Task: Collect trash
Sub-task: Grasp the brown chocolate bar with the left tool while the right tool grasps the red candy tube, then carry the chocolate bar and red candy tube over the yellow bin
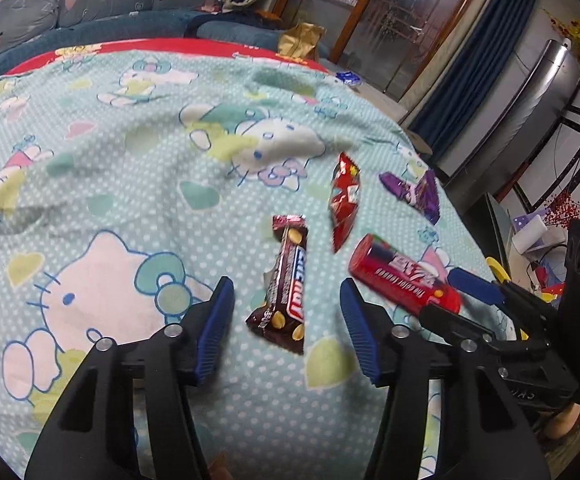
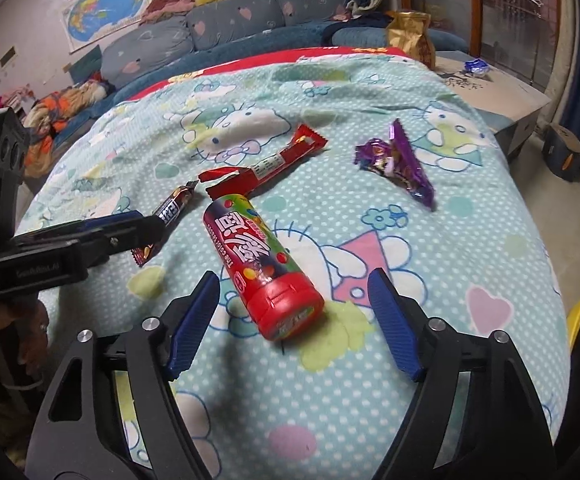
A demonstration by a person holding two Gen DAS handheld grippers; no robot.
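Flanking choc bar (image 1: 283,280) – left claw (image 1: 287,330) (agape), right claw (image 2: 294,320) astride red tube (image 2: 261,264)

The cloth cover (image 2: 430,344) looked soft and matt, while the brown bar wrapper (image 1: 285,280), red wrapper (image 1: 344,200) and purple wrapper (image 2: 404,162) were glossy, crinkled foil. The red tube (image 2: 261,268) was smooth, shiny plastic; each hand-held gripper's pads (image 2: 193,320) were ribbed blue.

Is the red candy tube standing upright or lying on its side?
Lying on its side. The red candy tube rests lengthwise on the blanket, cap end toward the open right claw.
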